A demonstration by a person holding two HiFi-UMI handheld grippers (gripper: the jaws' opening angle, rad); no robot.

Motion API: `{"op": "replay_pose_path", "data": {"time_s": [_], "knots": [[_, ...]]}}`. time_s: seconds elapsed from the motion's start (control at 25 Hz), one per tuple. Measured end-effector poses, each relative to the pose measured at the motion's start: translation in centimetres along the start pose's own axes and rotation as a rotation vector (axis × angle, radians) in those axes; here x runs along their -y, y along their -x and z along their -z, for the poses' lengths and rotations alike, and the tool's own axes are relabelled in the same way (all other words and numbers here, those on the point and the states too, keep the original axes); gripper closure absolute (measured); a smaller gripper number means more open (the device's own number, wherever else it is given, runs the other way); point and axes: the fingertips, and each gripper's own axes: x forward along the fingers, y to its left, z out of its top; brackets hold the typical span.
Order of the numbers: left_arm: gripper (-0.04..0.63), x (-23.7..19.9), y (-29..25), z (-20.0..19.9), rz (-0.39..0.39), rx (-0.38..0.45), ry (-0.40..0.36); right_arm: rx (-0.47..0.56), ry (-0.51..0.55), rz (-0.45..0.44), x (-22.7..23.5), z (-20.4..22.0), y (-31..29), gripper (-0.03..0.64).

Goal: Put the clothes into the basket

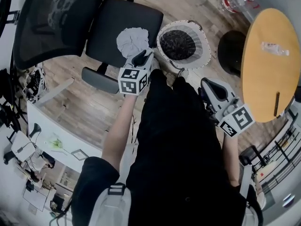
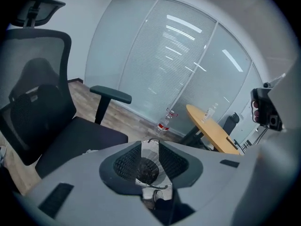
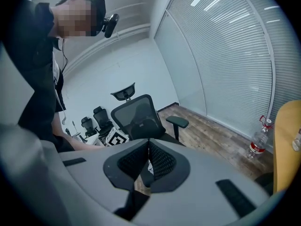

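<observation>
A pale cloth point(image 1: 132, 40) lies on the black chair seat point(image 1: 110, 22); the basket point(image 1: 203, 52) stands just right of it on the wood floor point(image 1: 94, 102). The left gripper point(image 1: 141, 57) has its jaws narrowly apart and empty, near the cloth — the right gripper point(image 1: 210, 86) has its jaws closed together.

Grey cloth point(image 1: 132, 40) on chair point(image 1: 123, 19); basket point(image 1: 203, 40) on floor point(image 1: 87, 108)

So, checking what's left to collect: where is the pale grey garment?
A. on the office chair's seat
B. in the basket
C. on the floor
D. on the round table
A: the head view shows the pale grey garment lying on the office chair's black seat, beside the basket.
</observation>
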Motion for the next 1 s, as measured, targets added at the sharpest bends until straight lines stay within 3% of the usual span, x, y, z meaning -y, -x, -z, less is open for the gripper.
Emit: {"op": "replay_pose_path", "data": {"time_s": [0.4,0.64,1.0], "knots": [[0.442,-8.2,-4.3,5.0,-0.115,-0.067,0.240,-0.074,-0.052,0.024,0.5,0.5,-2.1,0.600],[0.351,-11.9,-6.4,7.7,-0.189,-0.123,0.316,-0.125,-0.095,0.031,1.0,1.6,-3.2,0.600],[0.278,-17.2,-9.4,11.1,-0.279,-0.170,0.432,-0.180,-0.169,0.036,1.4,3.8,-4.5,0.600]]}}
